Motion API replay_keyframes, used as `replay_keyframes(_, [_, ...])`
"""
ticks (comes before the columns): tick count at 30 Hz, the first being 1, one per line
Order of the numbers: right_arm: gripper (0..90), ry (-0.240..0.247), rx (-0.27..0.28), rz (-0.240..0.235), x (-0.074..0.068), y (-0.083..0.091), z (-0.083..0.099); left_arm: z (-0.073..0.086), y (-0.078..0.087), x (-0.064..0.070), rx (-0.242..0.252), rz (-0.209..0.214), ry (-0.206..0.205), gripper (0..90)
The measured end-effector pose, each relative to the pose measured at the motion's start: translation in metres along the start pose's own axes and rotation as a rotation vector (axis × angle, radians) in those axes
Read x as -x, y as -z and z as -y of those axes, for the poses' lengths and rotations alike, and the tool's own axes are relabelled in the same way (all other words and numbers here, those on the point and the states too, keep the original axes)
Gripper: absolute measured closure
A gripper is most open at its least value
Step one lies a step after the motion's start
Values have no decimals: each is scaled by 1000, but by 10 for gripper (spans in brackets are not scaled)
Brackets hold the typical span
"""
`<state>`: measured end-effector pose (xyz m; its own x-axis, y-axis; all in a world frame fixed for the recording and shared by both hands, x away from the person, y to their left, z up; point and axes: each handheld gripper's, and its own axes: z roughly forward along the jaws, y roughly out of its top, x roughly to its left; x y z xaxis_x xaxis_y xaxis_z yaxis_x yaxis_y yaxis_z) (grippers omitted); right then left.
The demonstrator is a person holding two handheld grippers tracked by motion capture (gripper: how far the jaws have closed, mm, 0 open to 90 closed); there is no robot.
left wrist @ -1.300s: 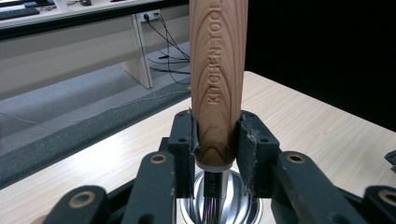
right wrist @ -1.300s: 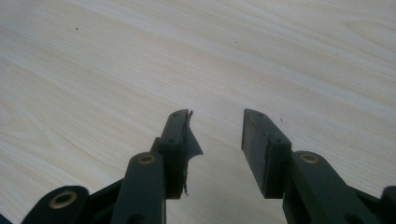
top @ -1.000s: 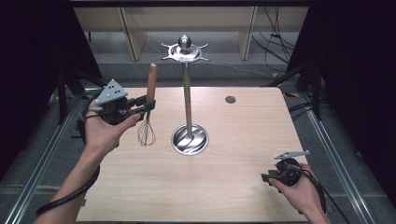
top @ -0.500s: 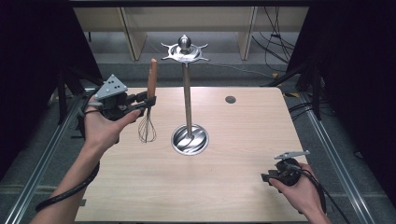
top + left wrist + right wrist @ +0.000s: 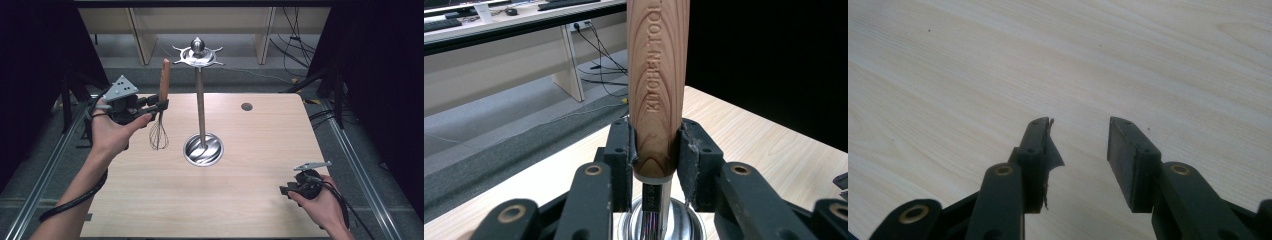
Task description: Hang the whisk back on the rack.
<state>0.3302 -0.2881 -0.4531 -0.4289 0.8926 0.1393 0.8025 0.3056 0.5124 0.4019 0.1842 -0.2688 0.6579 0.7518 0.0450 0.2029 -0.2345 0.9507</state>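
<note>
Whisk (image 5: 160,107) wires hidden below left claw (image 5: 655,150).

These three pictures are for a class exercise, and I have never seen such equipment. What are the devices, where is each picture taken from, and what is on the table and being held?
A person holds a hand-operated gripper in each hand. The high view looks down on a wooden table; each gripper view looks along that gripper's own two black fingers. On the table stands a metal utensil stand, a tall pole on a round base. The left gripper clamps a whisk by its wooden handle, upright, beside the stand. The right gripper is open, holding nothing, low over the table.
</note>
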Motion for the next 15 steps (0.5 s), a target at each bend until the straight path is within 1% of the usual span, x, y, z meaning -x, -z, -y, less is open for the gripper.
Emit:
replay_keyframes(1, [616,-1,1,-2,0,0,0,0,0,1,-10,-1,21,686])
replay_keyframes(6, [616,-1,0,-1,0,0,0,-3,-1,1,-9,1,17,686])
replay_keyframes(7, [616,-1,1,-1,0,0,0,-3,-2,0,-1,2,-1,686])
replay_keyframes(8, [616,-1,1,-1,0,0,0,-3,-1,1,-8,1,21,686])
replay_keyframes(10, [616,-1,1,-1,0,0,0,-4,-1,1,-6,4,18,687])
replay_keyframes(11, [615,-5,20,-6,0,-2,1,-5,-2,1,-7,4,15,686])
replay_keyframes(15, [616,-6,21,-6,0,-2,1,-7,-2,1,-8,6,14,686])
